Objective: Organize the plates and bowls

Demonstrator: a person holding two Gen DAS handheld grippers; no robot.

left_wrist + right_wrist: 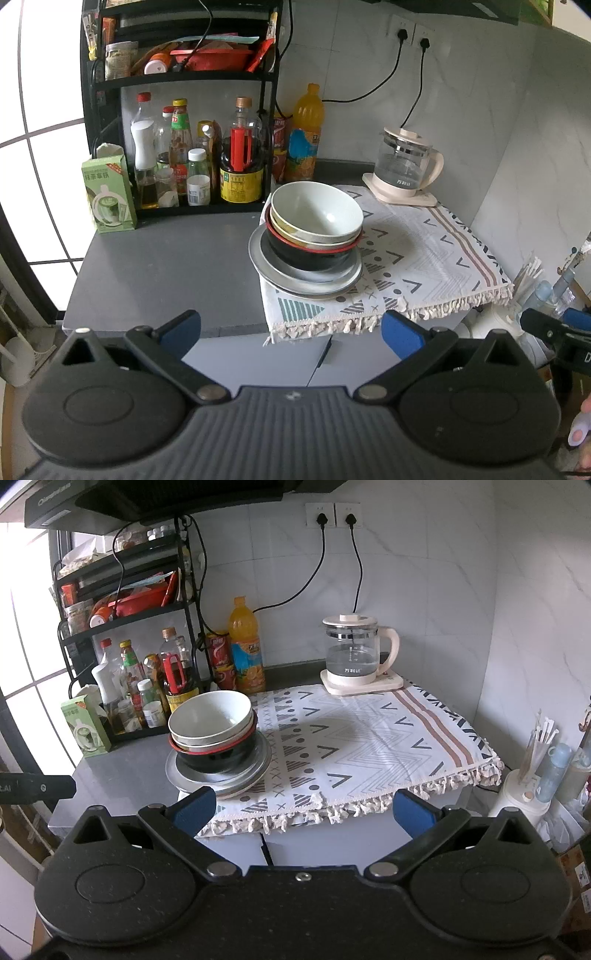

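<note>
A stack of dishes stands at the left edge of the patterned cloth [424, 254]. On top is a pale green bowl [317, 210], under it a cream bowl [284, 230], then a black bowl with a red rim [295, 254], all on grey metal plates [280, 278]. The stack also shows in the right wrist view, with the pale bowl [210, 712], the black bowl [218, 758] and the plates [236, 779]. My left gripper [291, 334] is open and empty, in front of the counter edge below the stack. My right gripper [303, 810] is open and empty, in front of the cloth's fringe.
A black rack [177, 77] with sauce bottles [236, 162] stands at the back left, a green box [109, 194] beside it. An orange drink bottle [306, 133] and a glass kettle [406, 166] stand at the back. A utensil holder [524, 786] stands off the right edge.
</note>
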